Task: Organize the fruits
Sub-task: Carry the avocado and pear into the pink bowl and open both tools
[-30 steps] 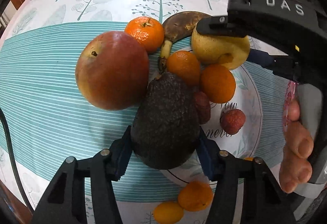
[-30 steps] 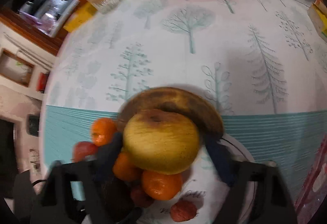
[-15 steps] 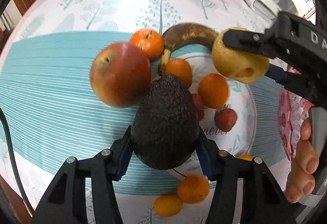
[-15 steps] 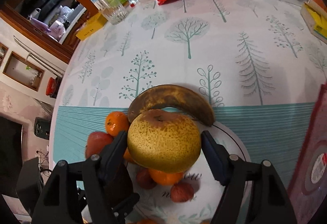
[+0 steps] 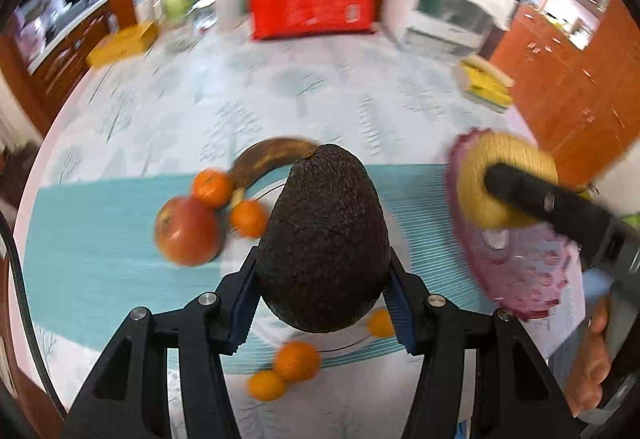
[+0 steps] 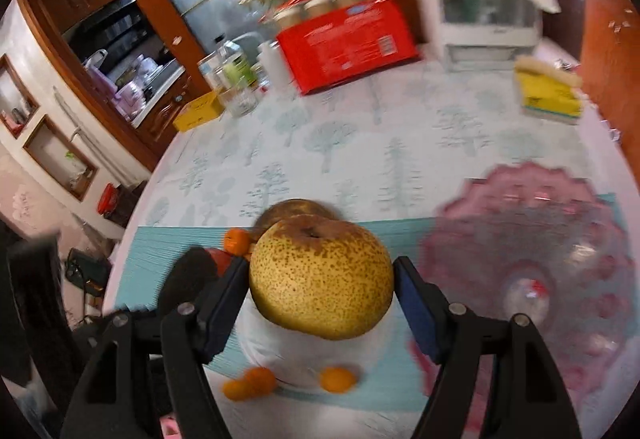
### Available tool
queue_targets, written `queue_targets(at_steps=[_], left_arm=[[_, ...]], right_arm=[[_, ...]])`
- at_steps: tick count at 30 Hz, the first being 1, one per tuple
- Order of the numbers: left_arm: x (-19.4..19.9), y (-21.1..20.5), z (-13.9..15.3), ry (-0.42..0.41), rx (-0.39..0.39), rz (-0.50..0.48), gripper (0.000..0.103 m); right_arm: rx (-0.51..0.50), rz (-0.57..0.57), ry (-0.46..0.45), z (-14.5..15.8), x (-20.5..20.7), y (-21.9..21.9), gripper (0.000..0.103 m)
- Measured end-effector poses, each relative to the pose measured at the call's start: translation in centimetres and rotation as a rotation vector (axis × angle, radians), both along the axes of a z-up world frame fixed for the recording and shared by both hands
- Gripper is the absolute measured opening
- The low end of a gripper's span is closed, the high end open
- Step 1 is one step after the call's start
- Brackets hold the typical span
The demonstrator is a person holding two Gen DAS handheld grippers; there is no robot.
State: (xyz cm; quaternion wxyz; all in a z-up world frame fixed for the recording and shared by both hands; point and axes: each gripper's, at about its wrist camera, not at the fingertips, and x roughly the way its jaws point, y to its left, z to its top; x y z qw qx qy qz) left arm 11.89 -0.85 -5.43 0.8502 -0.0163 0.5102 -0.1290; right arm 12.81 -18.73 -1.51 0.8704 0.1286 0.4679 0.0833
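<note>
Rough, pebbly matt avocado (image 5: 324, 239); speckled matt pear (image 6: 322, 281); glossy translucent pink plate (image 6: 560, 239)

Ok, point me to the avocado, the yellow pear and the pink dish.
avocado (image 5: 324, 239): left wrist view, middle of its dark skin.
yellow pear (image 6: 320, 279): right wrist view, centre of its speckled side.
pink dish (image 6: 528, 231): right wrist view, bare inner surface.

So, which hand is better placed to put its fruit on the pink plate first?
Probably the right. The right gripper holds the yellow pear just beside the pink plate. The left gripper holds the avocado over the white plate, farther away.
</note>
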Motion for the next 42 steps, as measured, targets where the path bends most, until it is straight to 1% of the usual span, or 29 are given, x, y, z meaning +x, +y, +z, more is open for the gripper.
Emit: queue_targets(at_steps=[4, 8, 10, 12, 16, 21, 28, 31, 34, 36, 38, 39, 41, 42], left_arm=[[-0.2, -5.5, 1.8, -0.039, -0.008, -0.089, 0.055], [-0.2, -10.8, 2.1, -0.055, -0.012, -0.174, 0.055], [0.0, -13.5, 1.5, -0.061, 0.003, -0.205, 0.055], [0.8, -16.1, 0.3, -0.062, 0.028, -0.237, 0.055], [1.2, -20.1, -1.7, -0.054, 0.074, -0.296, 0.055], [1.8, -23.6, -4.3, -0.027, 0.127, -0.36, 0.055], [3.0, -25.7, -7.1, 0.005, 0.176, -0.379, 0.055], [3.4, -26.0, -8.0, 0.02, 0.197, -0.381, 0.056], [3.8, -26.2, -8.8, 0.043, 0.219, -0.373, 0.057], [3.8, -26.1, -8.8, 0.038, 0.216, -0.371, 0.061], [3.7, -26.1, -8.3, 0.013, 0.221, -0.369, 0.083], [3.5, -25.9, -7.7, -0.015, 0.226, -0.365, 0.086], [3.2, -25.8, -6.9, -0.039, 0.229, -0.37, 0.092], [3.1, -25.7, -6.7, -0.042, 0.232, -0.371, 0.092]], right_arm=[[-0.088, -0.083, -0.029, 0.7, -3.4, -4.4, 0.074], [-0.181, -0.172, -0.025, 0.0, -6.4, -9.0, 0.074], [-0.215, -0.204, -0.016, -0.8, -7.2, -11.0, 0.074], [-0.252, -0.222, -0.007, -2.0, -7.8, -12.8, 0.074], [-0.318, -0.213, 0.015, -5.2, -8.1, -15.4, 0.074], [-0.35, -0.167, 0.065, -8.2, -7.5, -16.4, 0.074], [-0.408, -0.088, 0.069, -10.0, -6.4, -15.6, 0.075], [-0.427, -0.072, 0.069, -10.2, -6.0, -15.2, 0.075], [-0.425, -0.066, 0.049, -10.0, -6.0, -15.0, 0.075], [-0.436, -0.072, 0.042, -9.8, -6.2, -14.8, 0.076], [-0.437, -0.076, 0.047, -9.8, -6.4, -14.8, 0.076], [-0.434, -0.079, 0.05, -9.8, -6.5, -14.9, 0.076], [-0.417, -0.091, 0.054, -9.6, -6.8, -15.0, 0.076], [-0.409, -0.095, 0.055, -9.6, -6.9, -15.1, 0.076]])
